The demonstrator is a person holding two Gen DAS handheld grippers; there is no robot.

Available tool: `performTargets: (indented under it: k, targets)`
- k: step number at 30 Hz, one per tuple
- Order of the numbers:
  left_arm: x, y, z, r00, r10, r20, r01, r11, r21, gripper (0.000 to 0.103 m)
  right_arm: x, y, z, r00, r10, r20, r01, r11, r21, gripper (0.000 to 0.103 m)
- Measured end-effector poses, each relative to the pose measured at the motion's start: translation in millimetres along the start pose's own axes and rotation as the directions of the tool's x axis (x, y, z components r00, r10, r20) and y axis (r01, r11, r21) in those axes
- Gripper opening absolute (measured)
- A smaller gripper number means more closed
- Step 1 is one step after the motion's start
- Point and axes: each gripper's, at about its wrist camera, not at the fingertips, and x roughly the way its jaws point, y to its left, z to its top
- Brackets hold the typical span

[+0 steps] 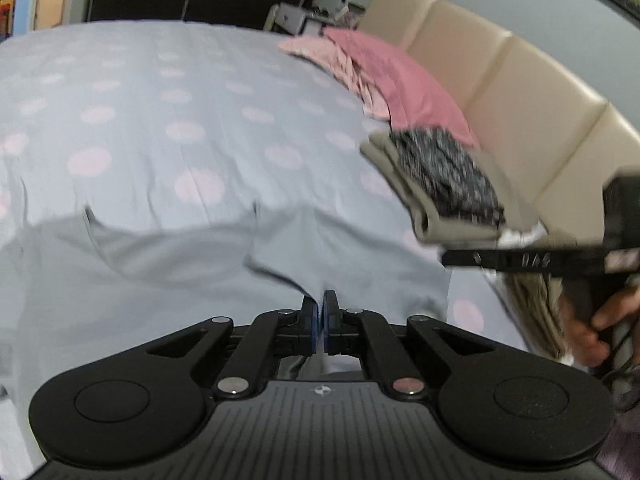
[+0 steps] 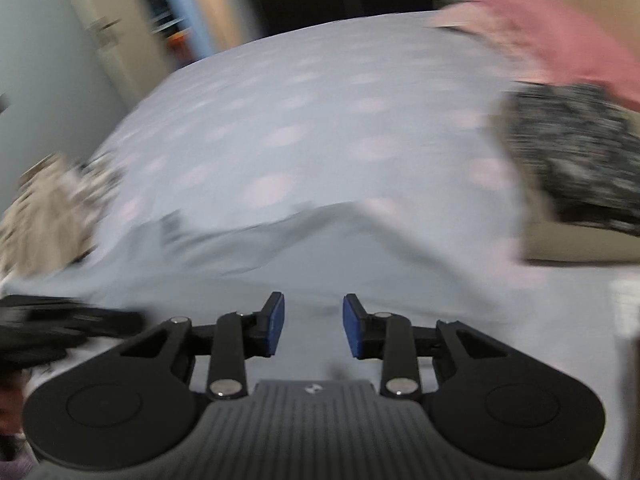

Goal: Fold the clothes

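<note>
Left gripper (image 1: 320, 312): fingers pressed together, a fold of the grey garment (image 1: 192, 256) pinched between them. Right gripper (image 2: 314, 326): fingers spread, nothing held; garment (image 2: 280, 256) spread on the bed (image 2: 304, 128) just ahead. Folded stack (image 1: 444, 188) lies ahead to the right.

I see a bedsheet (image 1: 168, 92) in pale blue with faint pink dots covering the bed. Along its far right edge lies a pink pillow (image 1: 396, 80), against a beige padded headboard (image 1: 512, 76). In my right view, a cream door (image 2: 96, 36) stands at left, blurred.
</note>
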Motion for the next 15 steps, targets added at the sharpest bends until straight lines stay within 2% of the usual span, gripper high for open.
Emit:
performTargets:
  k: [3,6,12,15]
  targets:
    - [-11,16,10,0.999,0.046,0.006,-0.046,0.999,-0.004,0.001,3,-35,0,0.996,-0.084,-0.006,0.084,0.993,0.082,0.035]
    - [-22,31,21,0.996,0.092,0.012,-0.092,0.996,-0.008,0.001,12,-58,-5,0.993,-0.111,-0.041,0.116,0.982,0.148,0.035]
    - [-43,64,39,0.983,0.182,0.020,-0.182,0.983,-0.021,0.001,38,-65,-1,0.994,-0.082,-0.076,0.092,0.984,0.150,0.035]
    - [-43,88,30,0.977,0.214,-0.006,-0.214,0.975,-0.067,0.001,50,-59,13,0.995,-0.033,-0.098,0.047,0.989,0.141,0.035]
